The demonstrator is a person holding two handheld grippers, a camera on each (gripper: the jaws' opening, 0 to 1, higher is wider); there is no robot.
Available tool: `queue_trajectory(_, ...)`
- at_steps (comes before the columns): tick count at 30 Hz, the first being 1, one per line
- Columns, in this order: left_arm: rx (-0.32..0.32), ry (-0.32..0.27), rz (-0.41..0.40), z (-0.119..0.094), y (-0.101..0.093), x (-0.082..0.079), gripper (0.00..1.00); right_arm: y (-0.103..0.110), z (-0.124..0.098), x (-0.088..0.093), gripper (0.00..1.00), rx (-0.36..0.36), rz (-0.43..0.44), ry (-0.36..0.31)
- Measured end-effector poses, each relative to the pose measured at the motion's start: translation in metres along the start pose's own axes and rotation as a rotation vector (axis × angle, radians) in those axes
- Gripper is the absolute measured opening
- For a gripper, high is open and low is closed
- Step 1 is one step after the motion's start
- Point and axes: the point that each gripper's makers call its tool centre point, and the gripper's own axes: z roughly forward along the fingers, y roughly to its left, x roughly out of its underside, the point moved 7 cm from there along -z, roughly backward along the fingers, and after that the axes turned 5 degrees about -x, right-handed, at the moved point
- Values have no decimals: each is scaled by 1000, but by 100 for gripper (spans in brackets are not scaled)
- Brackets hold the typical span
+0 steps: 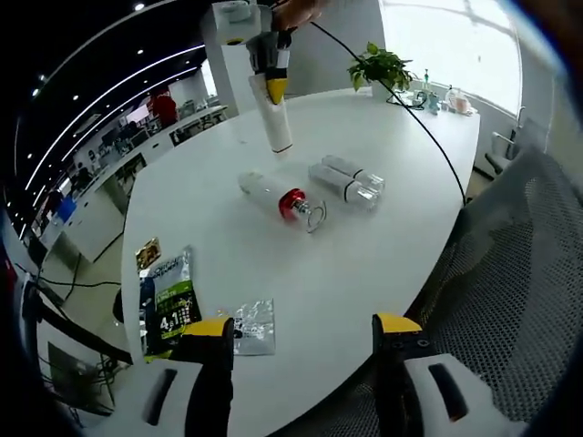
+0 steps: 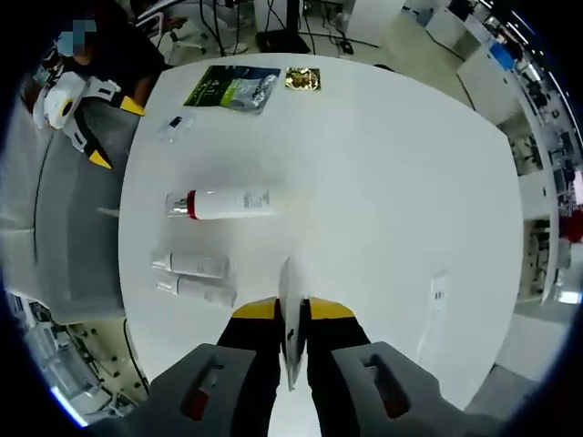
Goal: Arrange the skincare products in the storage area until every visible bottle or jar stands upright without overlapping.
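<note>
While the left gripper [image 1: 299,339] gapes empty, right gripper [image 2: 291,314] (jaws clamped) on a white tube [image 2: 289,300].

Both grippers share one build: left gripper [image 1: 302,335] and right gripper [image 2: 291,308] have grey bodies, black jaws, yellow tips, dark oval slots at six o'clock.

We see our left gripper [image 1: 303,341] at the bottom, jaws apart over a white table [image 1: 364,264]. At centre lie a red-banded bottle [image 1: 282,198] and two tubes [image 1: 348,182]. At upper centre, the right gripper [image 1: 276,114] clamps a white tube [image 1: 274,121]. Sachets [image 1: 169,300] lie lower left.
</note>
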Motion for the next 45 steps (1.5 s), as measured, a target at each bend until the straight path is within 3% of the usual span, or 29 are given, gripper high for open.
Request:
queue_trajectory(15,-3,4,12,1,1,0,61,-12,5,7,8,-4,41,-10)
queue_trajectory(24,-7,7,19,1,1,1,61,-16,6,15,11,8,5,33)
queue_trajectory(32,-6,6,18,1,1,1,61,-15,4,14,13,6,-24,13)
queue_trajectory(35,-6,6,17,1,1,1,61,-16,3,12,19,12,-7,-10)
queue_trajectory(40,-7,7,18,1,1,1,61,-18,2,14,39,41,-5,-2)
queue_trajectory(43,-6,6,18,1,1,1,61,-20,-7,15,48,99,-6,-26)
queue_trajectory(45,-4,5,17,1,0,1,61,-19,-17,15,59,147,-15,-49)
